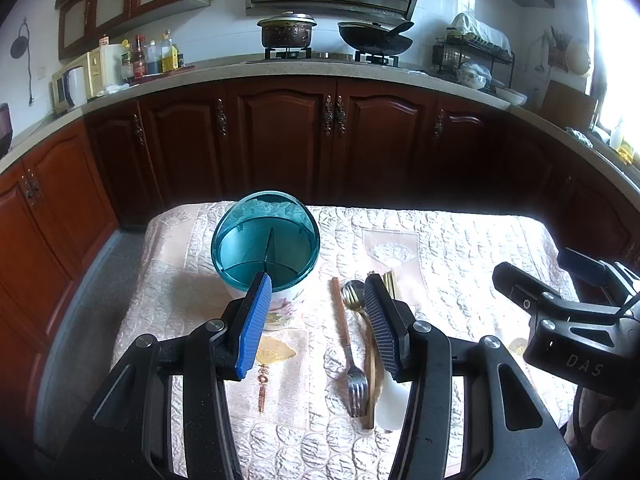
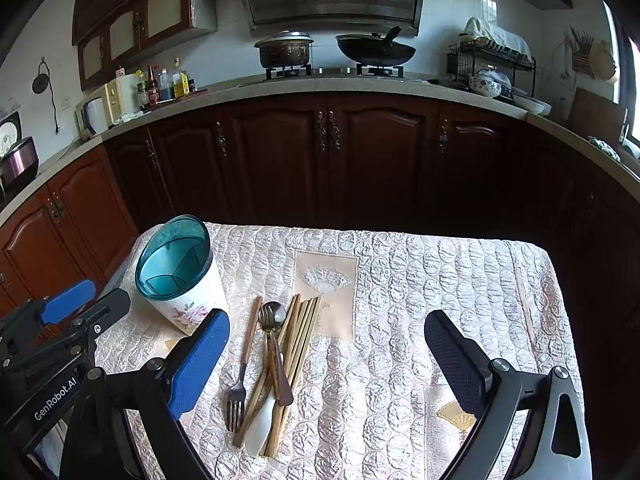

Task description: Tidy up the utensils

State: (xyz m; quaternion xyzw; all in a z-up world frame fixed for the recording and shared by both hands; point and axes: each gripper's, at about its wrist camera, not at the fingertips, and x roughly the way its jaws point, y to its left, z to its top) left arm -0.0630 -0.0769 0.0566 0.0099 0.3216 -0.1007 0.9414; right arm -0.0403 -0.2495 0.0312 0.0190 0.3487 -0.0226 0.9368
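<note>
Both of your grippers hang above the near edge of the worktop (image 2: 400, 280), which is covered in a quilted cloth, and neither carries anything. The left gripper (image 1: 316, 328) has its fingers spread, with the fork (image 1: 352, 364) and the cloth showing between them. The right gripper (image 2: 326, 364) is likewise released, its fingers wide apart over bare cloth.

The utensils lie in one overlapping pile near the middle of the near edge: the fork on the left side, a metal spoon (image 2: 272, 314) across the top, a bundle of chopsticks (image 2: 300, 344) just beside it, and a white-handled piece (image 2: 260, 428) partly under the others. The utensil holder (image 2: 180, 276), teal-rimmed with divided compartments, stands upright toward the far left corner and looks empty.

Judgement: no item has yet been sorted. Take the fork first, since it lies clear of the pile on its outer side. Close across the handle, not the tines. Lift straight before carrying, so the crossed pieces are not dragged. Lower it handle-first into one compartment.
</note>
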